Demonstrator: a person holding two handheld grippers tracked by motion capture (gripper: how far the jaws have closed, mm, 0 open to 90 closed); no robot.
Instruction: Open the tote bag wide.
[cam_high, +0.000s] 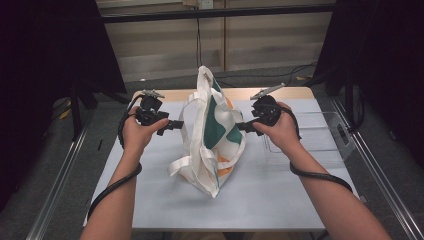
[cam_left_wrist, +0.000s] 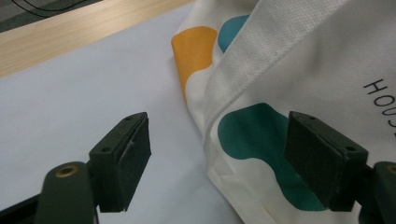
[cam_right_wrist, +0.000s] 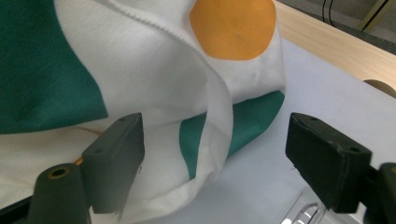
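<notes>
Bag (cam_high: 212, 135) stands tall between the left gripper (cam_high: 176, 125) and right gripper (cam_high: 241, 127), both jaws wide apart, holding nothing, one at each side.

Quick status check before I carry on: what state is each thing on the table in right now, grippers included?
Tote bag: standing slumped on the table, handles loose, not gripped.
Left gripper: open, fingers either side of the bag's edge, not pressing.
Right gripper: open, fingers around a fold of the bag, not pressing.
Clear plastic bin: upright beside the right hand, looks empty.
</notes>
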